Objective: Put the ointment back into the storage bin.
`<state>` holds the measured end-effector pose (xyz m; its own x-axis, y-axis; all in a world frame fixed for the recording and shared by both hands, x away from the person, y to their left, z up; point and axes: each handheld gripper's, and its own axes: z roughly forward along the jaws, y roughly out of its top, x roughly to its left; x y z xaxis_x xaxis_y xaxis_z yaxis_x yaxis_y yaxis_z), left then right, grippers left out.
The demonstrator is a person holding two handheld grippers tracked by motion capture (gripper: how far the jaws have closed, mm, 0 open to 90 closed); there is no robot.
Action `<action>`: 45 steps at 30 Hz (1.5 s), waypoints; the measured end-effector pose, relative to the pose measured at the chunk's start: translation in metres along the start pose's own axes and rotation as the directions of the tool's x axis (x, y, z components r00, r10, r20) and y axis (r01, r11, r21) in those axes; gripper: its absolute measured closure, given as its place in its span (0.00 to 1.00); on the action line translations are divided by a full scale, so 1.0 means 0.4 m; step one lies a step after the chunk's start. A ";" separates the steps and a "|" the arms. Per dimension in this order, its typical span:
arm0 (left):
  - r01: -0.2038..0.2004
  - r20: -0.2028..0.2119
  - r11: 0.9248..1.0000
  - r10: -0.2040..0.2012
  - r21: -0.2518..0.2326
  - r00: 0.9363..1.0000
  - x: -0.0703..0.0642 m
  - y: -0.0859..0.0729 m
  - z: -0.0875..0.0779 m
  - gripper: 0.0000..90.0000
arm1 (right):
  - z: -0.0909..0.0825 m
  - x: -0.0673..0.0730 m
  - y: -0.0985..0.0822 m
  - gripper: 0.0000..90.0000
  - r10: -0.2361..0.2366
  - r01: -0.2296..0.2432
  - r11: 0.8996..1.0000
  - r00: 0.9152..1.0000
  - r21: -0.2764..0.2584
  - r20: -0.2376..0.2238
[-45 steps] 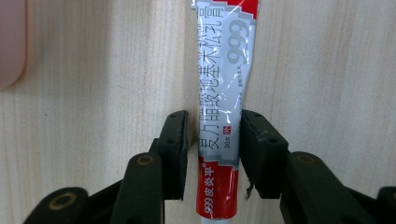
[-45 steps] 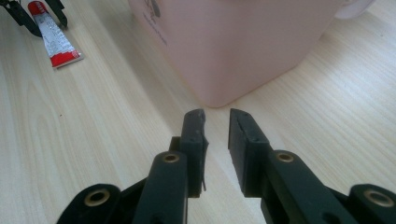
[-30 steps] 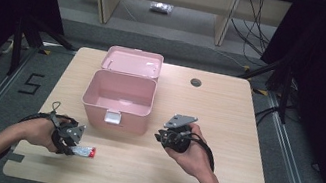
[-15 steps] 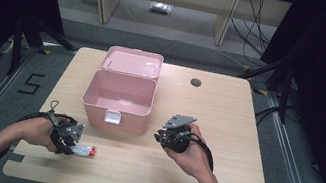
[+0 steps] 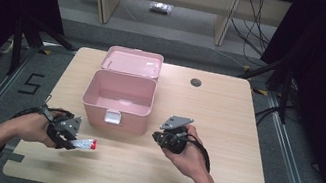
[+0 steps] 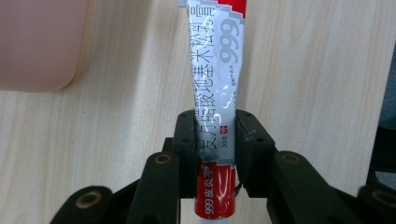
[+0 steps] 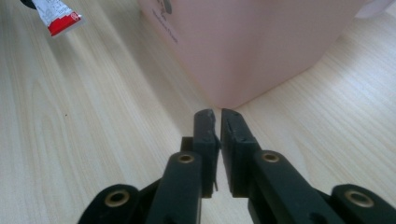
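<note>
A red and white ointment tube [image 6: 217, 79] is pinched near its red end by my left gripper [image 6: 215, 123], which is shut on it. From above, that gripper [image 5: 75, 141] holds the tube [image 5: 85, 143] level over the table's front left, in front of the open pink box [image 5: 117, 110]. My right gripper [image 5: 159, 137] hovers to the right of the box's front corner. Its jaws [image 7: 215, 115] have just been closing and stand shut, with a thin slit and nothing between them. They point at the box's corner [image 7: 261, 42], and the tube's tip [image 7: 58, 14] shows farther off.
The box's lid [image 5: 133, 62] lies flat open behind it, and a white latch [image 5: 112, 117] hangs on its front wall. A round cable hole [image 5: 196, 82] sits in the wooden table [image 5: 242, 151] at the back right. Bare wood stretches right of the box.
</note>
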<state>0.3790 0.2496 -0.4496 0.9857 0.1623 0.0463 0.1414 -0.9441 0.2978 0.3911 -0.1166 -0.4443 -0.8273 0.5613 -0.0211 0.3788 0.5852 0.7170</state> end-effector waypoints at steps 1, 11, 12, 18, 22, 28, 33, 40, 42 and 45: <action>-0.001 -0.006 1.000 0.001 -0.010 1.000 0.000 0.001 -0.003 0.80 | 0.003 0.004 -0.001 0.98 0.003 -0.003 1.000 1.000 -0.006 -0.002; 0.015 -0.009 1.000 -0.016 -0.021 1.000 0.002 0.005 -0.033 0.80 | 0.005 0.004 0.006 0.98 -0.002 0.002 1.000 1.000 -0.023 0.004; 0.014 -0.011 1.000 -0.014 -0.021 1.000 0.001 0.005 -0.035 0.80 | 0.005 0.005 0.006 0.98 0.003 -0.003 1.000 1.000 -0.017 0.003; -0.008 -0.026 0.999 0.007 -0.035 1.000 0.006 0.010 -0.051 0.80 | 0.010 0.012 0.008 1.00 -0.004 0.004 1.000 1.000 0.001 -0.011; -0.019 -0.036 0.999 0.017 -0.043 0.999 0.007 0.011 -0.057 0.80 | 0.014 0.012 0.009 1.00 0.001 -0.001 1.000 1.000 -0.009 -0.011; 0.011 -0.036 0.997 -0.014 -0.080 0.999 0.001 0.018 -0.064 0.80 | 0.017 0.016 0.013 1.00 -0.006 0.006 1.000 1.000 -0.001 -0.014; -0.037 -0.045 0.998 0.035 -0.046 0.998 0.009 0.024 -0.078 0.80 | 0.026 0.022 0.015 1.00 -0.006 0.005 1.000 1.000 -0.020 -0.015; -0.045 -0.046 0.998 0.043 -0.045 0.998 0.011 0.028 -0.088 0.80 | 0.032 0.029 0.018 1.00 -0.005 0.004 1.000 1.000 -0.007 -0.031; -0.022 -0.043 0.997 0.019 -0.074 0.999 0.007 0.028 -0.086 0.80 | 0.035 0.031 0.018 1.00 -0.010 0.010 1.000 1.000 -0.018 -0.029; -0.048 -0.045 0.997 0.045 -0.065 0.998 0.010 0.031 -0.092 0.80 | 0.034 0.033 0.019 1.00 -0.013 0.013 1.000 0.999 -0.006 -0.031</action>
<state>0.3812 0.2493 -0.4108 0.9859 0.1321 0.1024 0.0876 -0.9301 0.3566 0.3888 -0.0967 -0.4485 -0.8448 0.5350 -0.0090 0.3653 0.5890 0.7209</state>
